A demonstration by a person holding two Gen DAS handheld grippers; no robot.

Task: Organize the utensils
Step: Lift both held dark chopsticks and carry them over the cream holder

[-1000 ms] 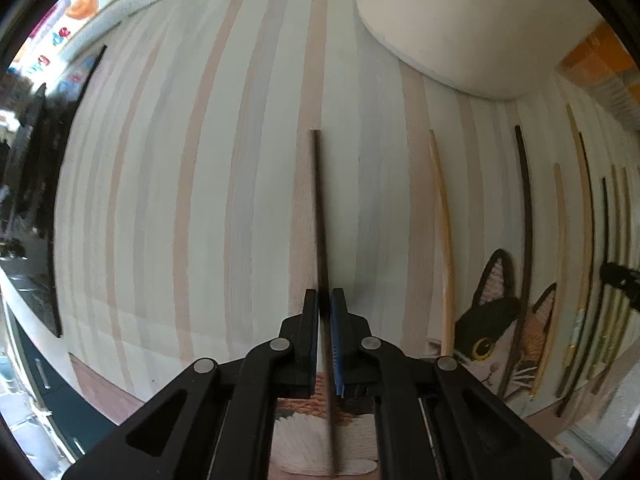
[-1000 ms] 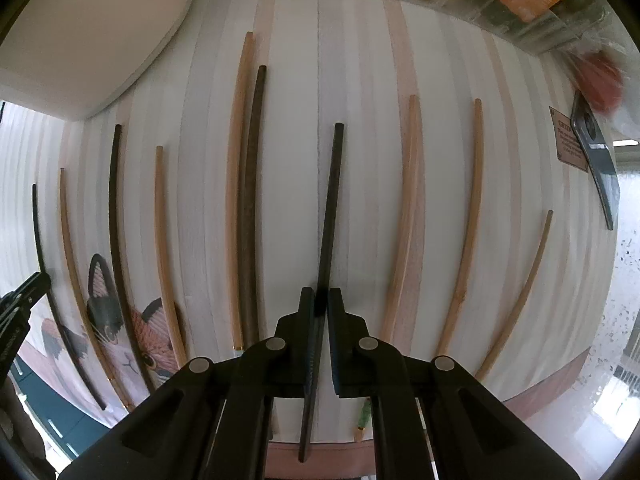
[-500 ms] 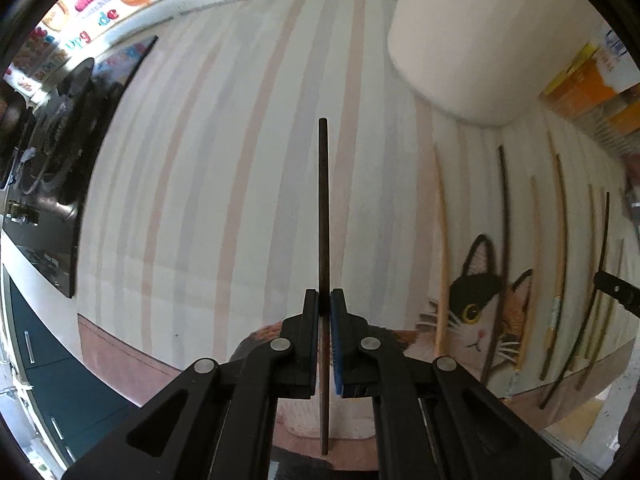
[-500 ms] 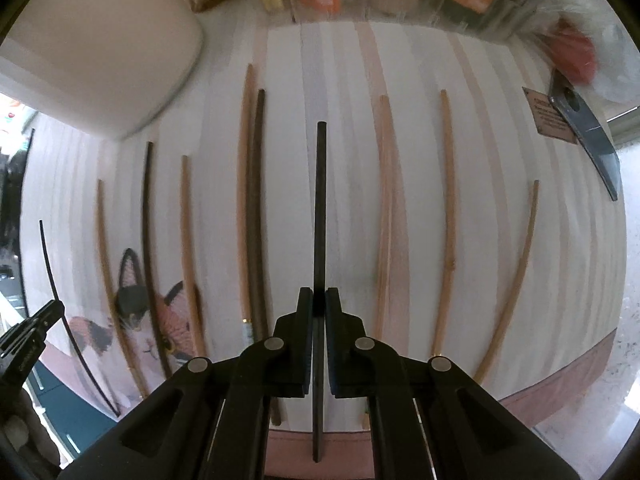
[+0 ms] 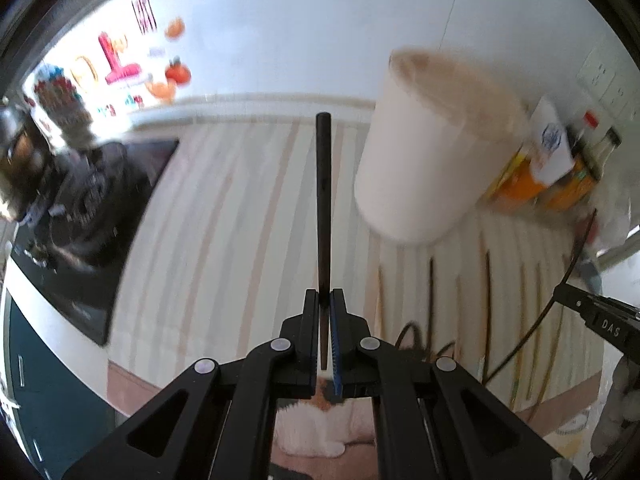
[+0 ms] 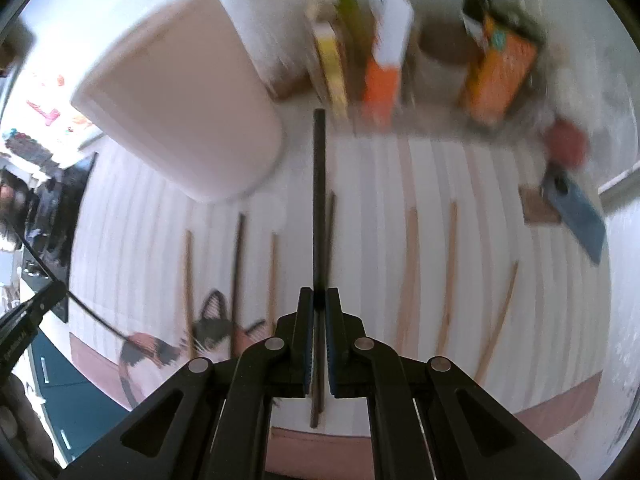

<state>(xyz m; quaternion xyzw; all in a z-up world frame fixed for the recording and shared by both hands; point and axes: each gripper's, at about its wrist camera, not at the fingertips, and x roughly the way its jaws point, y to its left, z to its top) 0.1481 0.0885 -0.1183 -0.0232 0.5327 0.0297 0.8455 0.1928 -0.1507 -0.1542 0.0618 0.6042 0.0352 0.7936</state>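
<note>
My left gripper (image 5: 324, 294) is shut on a dark chopstick (image 5: 322, 200) and holds it lifted, pointing forward above the striped mat (image 5: 224, 216). My right gripper (image 6: 319, 294) is shut on a black chopstick (image 6: 319, 200), also lifted above the mat (image 6: 380, 184). A tall white cup (image 5: 432, 160) stands at the back of the mat; it shows up left in the right wrist view (image 6: 180, 112). Several wooden and dark chopsticks (image 6: 412, 264) lie in a row on the mat. The right gripper with its chopstick shows at the right edge of the left wrist view (image 5: 596, 316).
A black stove (image 5: 84, 208) sits left of the mat. Orange packets and bottles (image 6: 496, 76) line the back wall. A blue-grey flat tool (image 6: 576, 212) lies at the mat's right edge. The mat's cat picture (image 6: 216, 328) is near the front edge.
Both grippers have risen and tilted up with their chopsticks, away from the mat. The cup and back wall have come into fuller view. The views are motion-blurred.
</note>
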